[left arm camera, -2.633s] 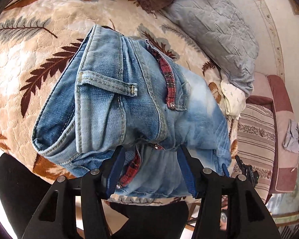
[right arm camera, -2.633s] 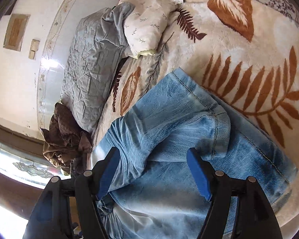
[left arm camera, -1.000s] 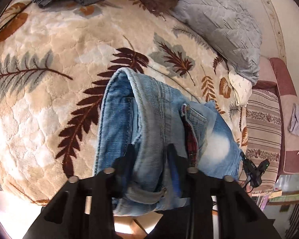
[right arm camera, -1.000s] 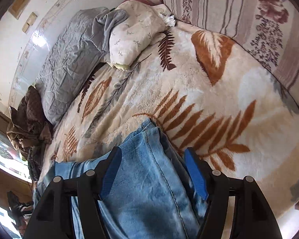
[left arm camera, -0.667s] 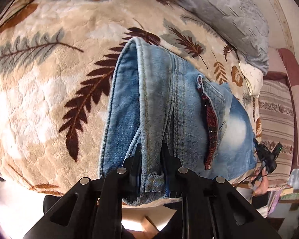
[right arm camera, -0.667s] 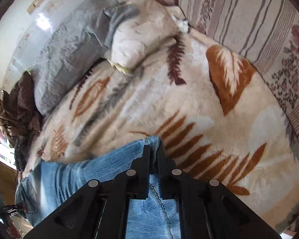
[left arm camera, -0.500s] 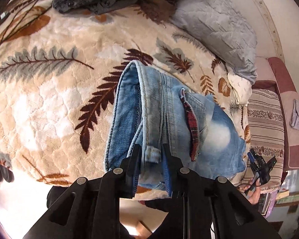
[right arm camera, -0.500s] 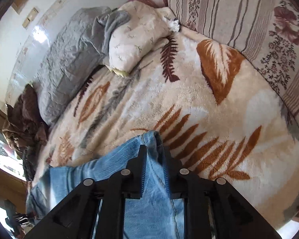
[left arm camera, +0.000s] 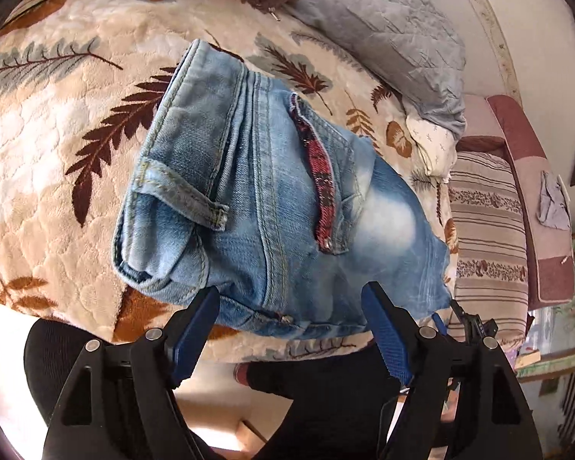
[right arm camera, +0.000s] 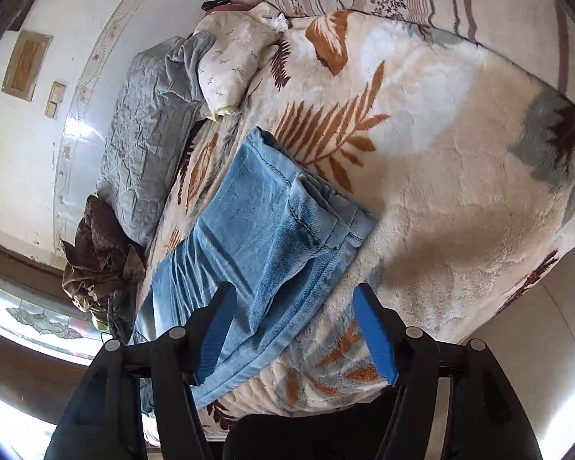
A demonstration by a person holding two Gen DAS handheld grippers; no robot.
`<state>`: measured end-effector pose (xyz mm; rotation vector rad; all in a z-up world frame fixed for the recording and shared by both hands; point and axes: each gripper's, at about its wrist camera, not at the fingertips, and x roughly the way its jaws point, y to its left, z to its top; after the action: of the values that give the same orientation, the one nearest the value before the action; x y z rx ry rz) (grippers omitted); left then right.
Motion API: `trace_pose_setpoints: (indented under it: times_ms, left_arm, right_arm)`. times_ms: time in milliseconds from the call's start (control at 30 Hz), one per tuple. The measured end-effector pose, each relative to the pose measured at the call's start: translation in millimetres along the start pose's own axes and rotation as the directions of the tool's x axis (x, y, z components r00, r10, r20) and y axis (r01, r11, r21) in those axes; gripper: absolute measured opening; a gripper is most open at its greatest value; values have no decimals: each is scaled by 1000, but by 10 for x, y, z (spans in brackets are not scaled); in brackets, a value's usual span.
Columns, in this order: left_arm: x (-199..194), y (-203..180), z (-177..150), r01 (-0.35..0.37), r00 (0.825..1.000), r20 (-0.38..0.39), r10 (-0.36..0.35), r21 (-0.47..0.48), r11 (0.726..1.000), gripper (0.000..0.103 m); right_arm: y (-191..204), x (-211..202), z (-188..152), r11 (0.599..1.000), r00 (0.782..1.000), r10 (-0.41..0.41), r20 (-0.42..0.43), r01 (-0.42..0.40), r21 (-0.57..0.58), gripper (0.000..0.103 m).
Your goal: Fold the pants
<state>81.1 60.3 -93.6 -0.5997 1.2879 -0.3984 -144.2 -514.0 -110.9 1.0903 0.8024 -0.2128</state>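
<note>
One pair of folded jeans (left arm camera: 272, 199) on blanket (left arm camera: 57, 145), two grippers, left gripper (left arm camera: 291, 329) and right gripper (right arm camera: 291, 329) fingers opening, gripping nothing

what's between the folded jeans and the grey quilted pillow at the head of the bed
Only bare leaf-print blanket lies between the jeans and the grey pillow; nothing else sits there. The left wrist view shows it best.
</note>
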Motion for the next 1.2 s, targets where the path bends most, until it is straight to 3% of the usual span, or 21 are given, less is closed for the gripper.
trace_pose_setpoints:
  times_ms: [33, 67, 100, 133, 200, 233, 300, 367, 500, 567, 633, 700, 767, 800, 833, 867, 933, 967, 1067, 1200]
  left_arm:
    - [125, 40, 37, -10, 1000, -22, 9, -32, 999, 56]
    - [205, 73, 36, 1, 998, -59, -4, -48, 999, 26]
    - [290, 87, 35, 8, 996, -93, -13, -56, 998, 17]
    - [302, 87, 25, 0, 996, -87, -6, -70, 998, 17]
    - [201, -4, 4, 4, 999, -41, -6, -43, 999, 17]
    - [144, -64, -25, -1, 1000, -25, 1, -17, 1000, 17]
    - [122, -141, -89, -38, 999, -12, 38, 29, 999, 17]
    - [217, -128, -157, -80, 996, -33, 81, 42, 996, 17]
    - [329, 53, -230, -59, 994, -98, 57, -22, 998, 17]
    - [217, 61, -236, -32, 994, -103, 30, -17, 999, 18]
    - [83, -17, -246, -15, 995, -101, 20, 48, 999, 18]
    - [-133, -141, -297, 23, 995, -101, -7, 153, 988, 16]
    - [-436, -242, -315, 34, 998, -62, -20, 245, 969, 17]
    - [-582, -272, -275, 22, 1000, -25, -16, 271, 962, 20]
    - [-724, -280, -219, 0, 1000, 15, -4, 280, 960, 30]
    - [-799, -289, -125, -31, 998, 58, 16, 280, 960, 46]
    - [-832, -245, 128, -108, 990, 115, 82, 248, 963, 59]
    - [-766, -220, 280, -134, 987, 113, 112, 211, 968, 59]
    - [-564, -22, 618, -98, 995, 22, 97, 93, 991, 59]
    - [-290, -46, 822, -82, 996, -42, 85, 66, 994, 56]
  right_arm:
    - [-7, 61, 9, 1000, 1000, -5, -1, 5, 0, 66]
    - [-5, 130, 21, 999, 999, -44, 0, 44, -1, 66]
    - [-6, 183, 30, 999, 999, -45, 6, 45, 6, 65]
    - [9, 203, 55, 999, 999, -32, 17, 32, 0, 52]
    - [109, 141, 184, 999, 999, 23, 26, -22, -29, 7]
    - [194, 0, 236, 996, 996, 69, 65, -65, -55, 6]
    - [430, -277, 276, 982, 988, 86, 132, -62, -177, 6]
    - [466, -349, 248, 974, 988, 54, 143, -21, -225, 6]
    - [-79, 9, 53, 987, 994, -104, 28, 107, -121, 6]
    - [-316, 7, -62, 996, 997, -68, 26, 69, -61, 5]
    - [-331, -112, -60, 998, 998, -58, 31, 59, -34, 20]
    - [-248, -284, -25, 989, 991, -120, 66, 125, -75, 33]
    - [-134, -484, 51, 978, 980, -149, 131, 166, -125, 34]
    - [-74, -560, 112, 975, 975, -151, 161, 174, -141, 38]
    - [-14, -594, 187, 973, 974, -141, 176, 169, -155, 48]
    - [45, -582, 274, 973, 976, -129, 176, 159, -167, 54]
    - [164, -462, 436, 971, 981, -105, 165, 137, -195, 61]
    - [222, -360, 504, 969, 985, -93, 145, 123, -212, 61]
    - [325, 53, 682, 972, 993, -87, 77, 101, -210, 61]
    - [430, 524, 781, 957, 989, -144, 39, 149, -249, 59]
